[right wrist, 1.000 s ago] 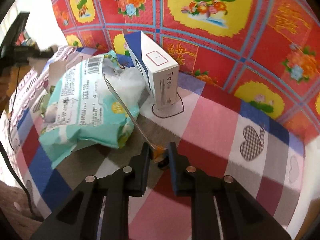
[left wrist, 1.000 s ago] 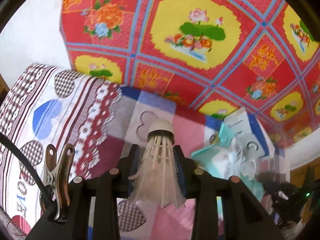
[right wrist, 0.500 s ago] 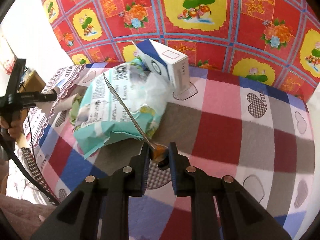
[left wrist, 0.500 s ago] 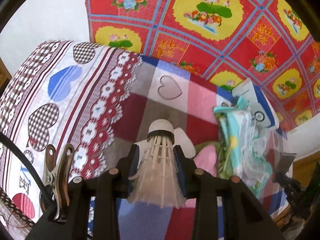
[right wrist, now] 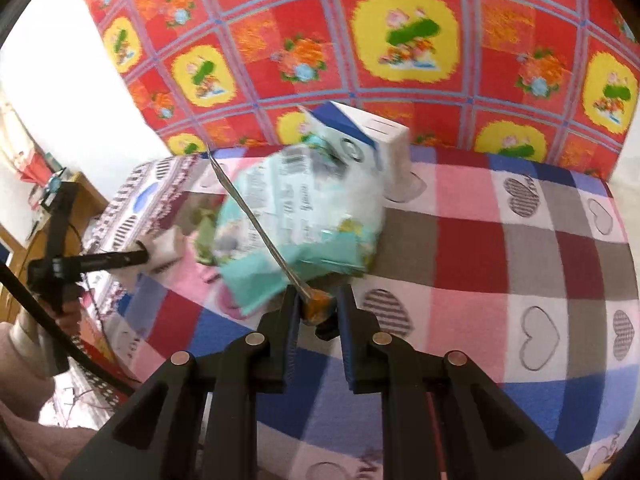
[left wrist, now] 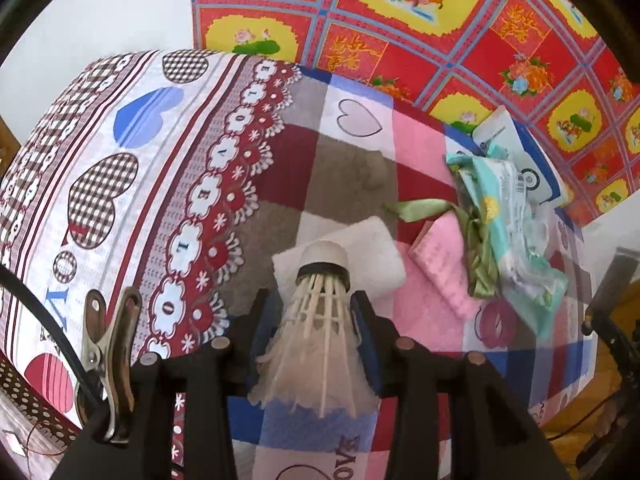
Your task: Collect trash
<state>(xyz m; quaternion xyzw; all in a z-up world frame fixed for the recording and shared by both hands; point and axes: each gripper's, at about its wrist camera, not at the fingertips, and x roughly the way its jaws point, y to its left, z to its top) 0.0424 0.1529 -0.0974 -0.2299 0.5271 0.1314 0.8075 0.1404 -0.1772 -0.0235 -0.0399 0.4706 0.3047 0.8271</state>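
Note:
My left gripper (left wrist: 316, 312) is shut on a white feather shuttlecock (left wrist: 320, 320), cork end forward, held above the patchwork tablecloth (left wrist: 352, 176). My right gripper (right wrist: 318, 308) is shut on the orange end of a thin silvery wrapper (right wrist: 252, 220) that sticks up to the left. On the cloth lie a teal wipes packet (right wrist: 296, 216) (left wrist: 508, 216), a blue-and-white box (right wrist: 368, 140) (left wrist: 516, 152), a white foam pad (left wrist: 368, 256), a pink notepad (left wrist: 440, 268) and a green ribbon (left wrist: 432, 208).
A red and yellow floral cloth (right wrist: 360, 40) hangs behind the table. The left gripper (right wrist: 100, 260) and a hand (right wrist: 68, 312) show at the left of the right wrist view. A wooden cabinet (right wrist: 80, 200) stands past the table's left edge.
Both grippers have drawn back from the table, each still holding its item. The left view now shows the foam pad, notepad and ribbon; the right view is blurred from motion.

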